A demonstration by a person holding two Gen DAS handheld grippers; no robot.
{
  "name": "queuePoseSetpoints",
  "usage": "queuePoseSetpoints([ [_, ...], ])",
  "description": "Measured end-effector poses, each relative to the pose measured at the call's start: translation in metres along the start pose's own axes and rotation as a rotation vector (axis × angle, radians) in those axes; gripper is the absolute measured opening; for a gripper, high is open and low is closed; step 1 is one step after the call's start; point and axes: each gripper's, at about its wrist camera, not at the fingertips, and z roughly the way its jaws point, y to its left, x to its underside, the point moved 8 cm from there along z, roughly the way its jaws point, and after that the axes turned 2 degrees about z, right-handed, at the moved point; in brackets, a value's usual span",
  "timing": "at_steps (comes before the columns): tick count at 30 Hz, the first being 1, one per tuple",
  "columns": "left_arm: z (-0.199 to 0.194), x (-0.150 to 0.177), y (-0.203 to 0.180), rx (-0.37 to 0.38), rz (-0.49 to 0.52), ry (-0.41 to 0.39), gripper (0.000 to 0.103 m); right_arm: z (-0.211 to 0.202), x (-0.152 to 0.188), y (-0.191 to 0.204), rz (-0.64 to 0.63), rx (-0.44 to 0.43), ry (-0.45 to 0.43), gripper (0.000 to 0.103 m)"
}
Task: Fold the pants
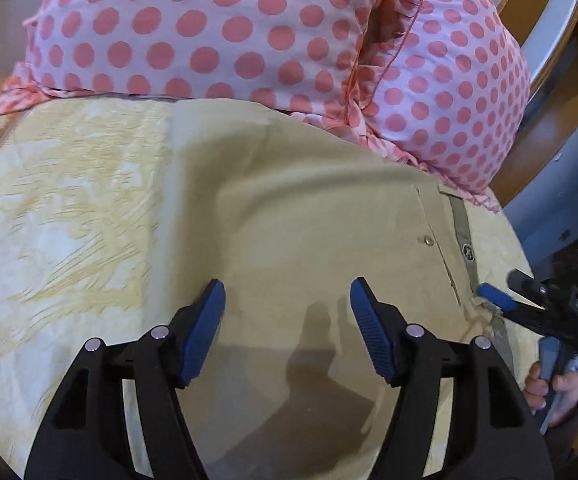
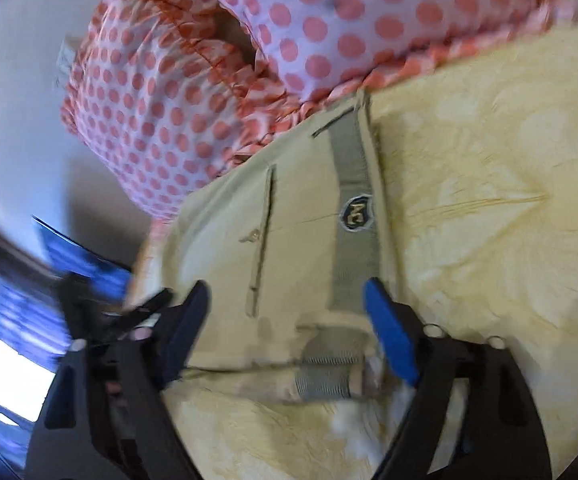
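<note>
Pants, khaki with a grey waistband, lie flat on bedspread.

A bedspread in pale yellow with a leafy, brushed pattern covers the bed. Two pillows in light pink cases with coral polka dots and ruffled coral edging lie at its far end, touching each other, the second pillow nearer the bed's edge. Behind them rises a wooden headboard in a light tan. In the right wrist view the same spread shows a gathered crease, and beyond the bed's edge sits a blurred blue screen near a white wall.
</note>
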Motion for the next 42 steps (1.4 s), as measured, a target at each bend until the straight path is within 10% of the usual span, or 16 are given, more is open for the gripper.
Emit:
queuePoseSetpoints([
  [7,-0.079,0.065,-0.009,-0.196,0.109,-0.152,0.102,-0.029,0.090,0.037,-0.338,0.221,-0.108,0.101],
  [18,-0.085,0.151,-0.012,-0.354,0.109,-0.146,0.102,-0.017,0.159,0.047,-0.452,0.381,-0.165,0.101],
  [42,-0.089,0.163,-0.017,-0.407,0.156,-0.278,0.102,-0.023,0.170,0.043,-0.469,0.436,-0.318,0.101],
])
